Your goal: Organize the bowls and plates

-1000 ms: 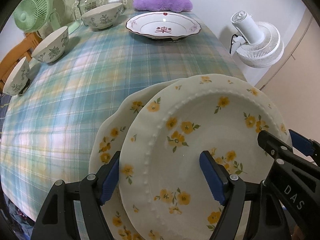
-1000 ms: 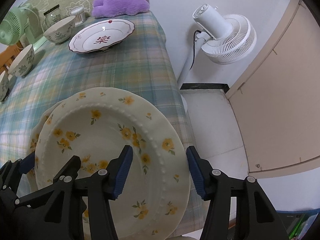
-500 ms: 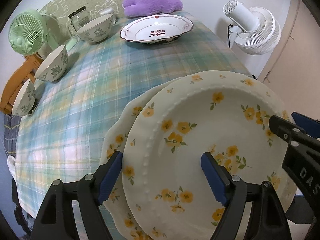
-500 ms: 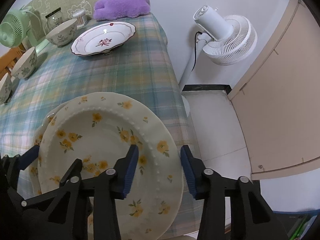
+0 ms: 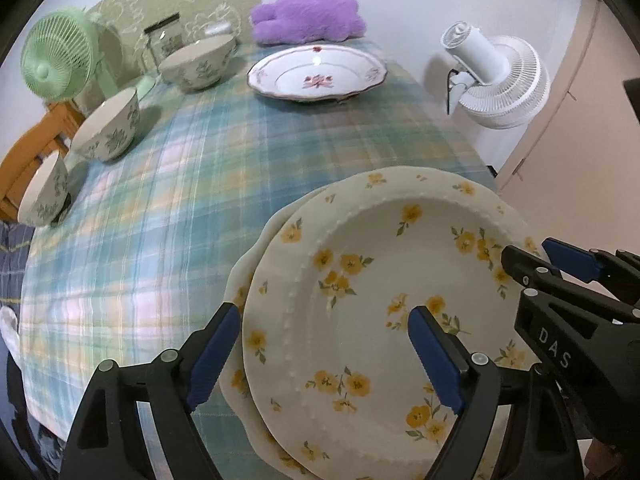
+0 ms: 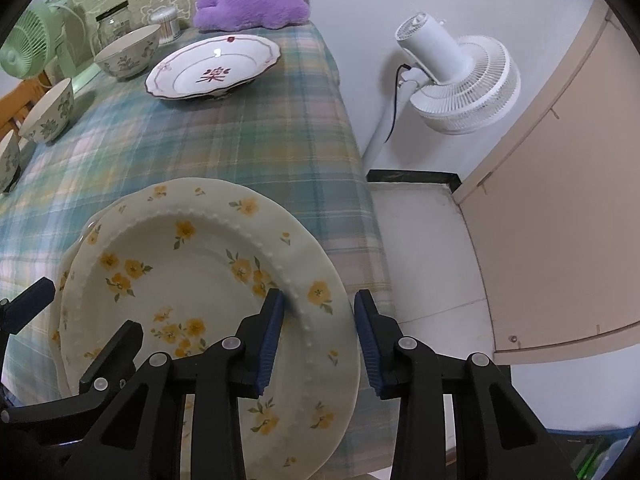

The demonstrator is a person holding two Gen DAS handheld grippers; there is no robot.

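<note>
Item 1: top yellow-flower plate [image 6: 192,280], resting on a second, like-patterned plate [image 5: 248,264] at the table's [image 5: 168,208] near right corner; the lower one shows only as a sliver at the left. The top plate now sits more squarely over the lower one than a second ago.

Item 2: right hand-held gripper [image 6: 318,336]. Jaws have just been closing and now straddle the top plate's right rim, inner pad at the beaded ring, outer pad beyond the edge. A sliver of gap appears to remain, so not yet pinching.

Item 3: left hand-held gripper [image 5: 324,354]. Jaws spread wide and have just been opening further; they bracket the plate's left rim without pressing it.

Item 4: red-patterned plate [image 5: 318,76], far edge of the table, in front of a purple plush [image 5: 308,18].

Item 5: three green-leaf bowls [image 5: 108,128], strung along the left edge, well apart from the plates.

Assessment: the left hand gives up the rim while the right takes over. Likely the stack, or its top plate, is about to be carried by the right alone, probably toward the red-patterned plate.
</note>
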